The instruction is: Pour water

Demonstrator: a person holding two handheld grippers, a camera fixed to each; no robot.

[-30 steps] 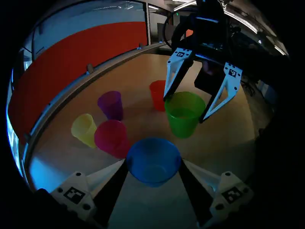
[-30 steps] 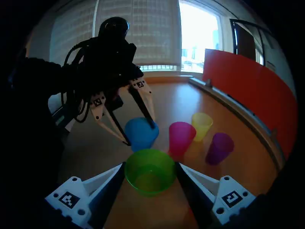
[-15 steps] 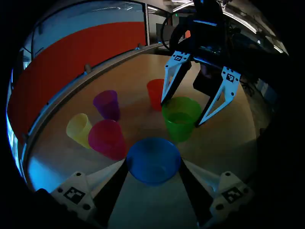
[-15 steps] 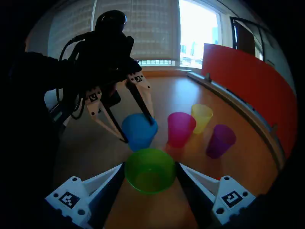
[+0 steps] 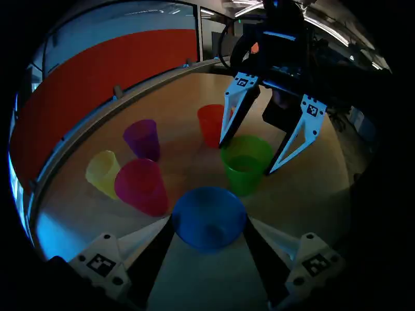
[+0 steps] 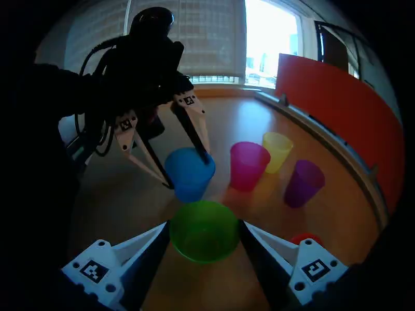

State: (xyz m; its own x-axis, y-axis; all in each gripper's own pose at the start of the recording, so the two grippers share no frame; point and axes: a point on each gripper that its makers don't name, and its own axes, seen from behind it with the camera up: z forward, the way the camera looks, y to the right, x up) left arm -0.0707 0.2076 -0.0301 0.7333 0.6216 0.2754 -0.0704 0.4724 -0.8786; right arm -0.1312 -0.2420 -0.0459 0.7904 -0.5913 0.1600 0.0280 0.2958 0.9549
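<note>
The left gripper (image 5: 208,224) pinches a blue cup (image 5: 208,211) between both fingers, near its rim. The right gripper (image 6: 204,228) clamps a green cup (image 6: 204,236) the same way. Both cups are smooth, translucent plastic tumblers that taper toward the base. They stand upright with their long axes vertical and mouths up, close together over the middle of the wooden table (image 5: 174,106). Whether anything is inside them cannot be told.

The left gripper view looks across at the right gripper, with a red cup (image 5: 211,123) standing whole just behind the green one. In the right gripper view, just that cup's rim peeks out beside the finger.

A purple cup (image 5: 142,139), a yellow cup (image 5: 102,171) and a magenta cup (image 5: 140,186) cluster toward the table edge, which a red panel (image 5: 104,67) borders. The yellow and magenta ones are touching or nearly so.

The right gripper view takes in a bright window (image 6: 270,46) beyond the far edge, and the left gripper seen dark against it.
</note>
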